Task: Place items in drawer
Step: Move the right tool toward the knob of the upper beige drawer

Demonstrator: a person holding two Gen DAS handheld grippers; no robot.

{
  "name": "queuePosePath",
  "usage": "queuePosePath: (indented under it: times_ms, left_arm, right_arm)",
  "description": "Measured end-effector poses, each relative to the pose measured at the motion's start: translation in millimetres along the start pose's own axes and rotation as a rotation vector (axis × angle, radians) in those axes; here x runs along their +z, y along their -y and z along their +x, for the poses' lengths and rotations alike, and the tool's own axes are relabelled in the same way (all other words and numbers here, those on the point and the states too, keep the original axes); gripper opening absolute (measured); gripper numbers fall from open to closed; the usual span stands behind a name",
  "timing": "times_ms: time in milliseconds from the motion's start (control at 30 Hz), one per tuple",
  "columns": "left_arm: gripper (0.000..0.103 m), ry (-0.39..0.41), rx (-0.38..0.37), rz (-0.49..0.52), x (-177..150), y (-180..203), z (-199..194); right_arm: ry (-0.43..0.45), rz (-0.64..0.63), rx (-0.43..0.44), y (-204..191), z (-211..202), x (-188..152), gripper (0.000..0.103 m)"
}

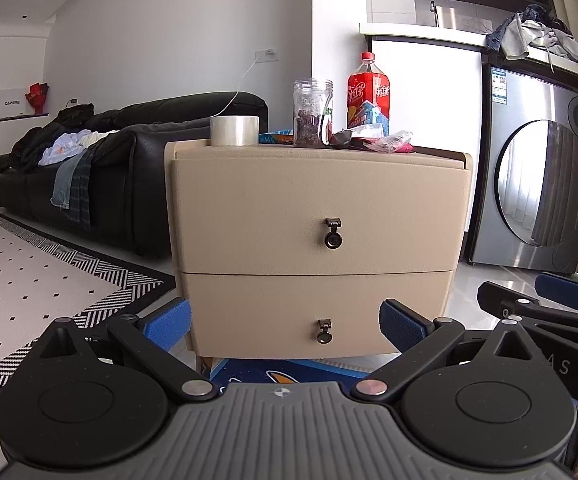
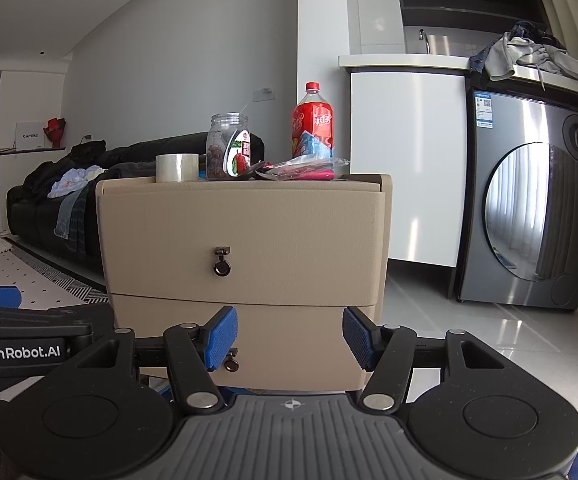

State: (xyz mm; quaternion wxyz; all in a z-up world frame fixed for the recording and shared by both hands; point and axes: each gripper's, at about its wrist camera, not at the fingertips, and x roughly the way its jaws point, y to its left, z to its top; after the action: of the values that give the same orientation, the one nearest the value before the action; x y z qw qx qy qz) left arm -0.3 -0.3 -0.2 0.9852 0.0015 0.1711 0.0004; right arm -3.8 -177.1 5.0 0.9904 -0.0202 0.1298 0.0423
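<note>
Left claw (image 1: 285,322) and right claw (image 2: 290,338) level, gaping, empty.

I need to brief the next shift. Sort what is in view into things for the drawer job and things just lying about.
For the job:
beige cabinet with both drawers shut
top drawer pull
tape roll
clear jar
red bottle
left tool and right tool, both open and empty

Lying about:
black sofa
washing machine
clothes on the counter
patterned rug
</note>
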Motion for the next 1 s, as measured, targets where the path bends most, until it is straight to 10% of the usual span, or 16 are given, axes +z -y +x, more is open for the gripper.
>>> queuePosePath:
  times_ms: [1000]
  left_arm:
    - [0.103,0.101,-0.026,0.046,15.4,-44.0,25.6]
  right_arm:
    - [0.006,-0.036,-0.006,-38.1,40.6,15.1,0.056]
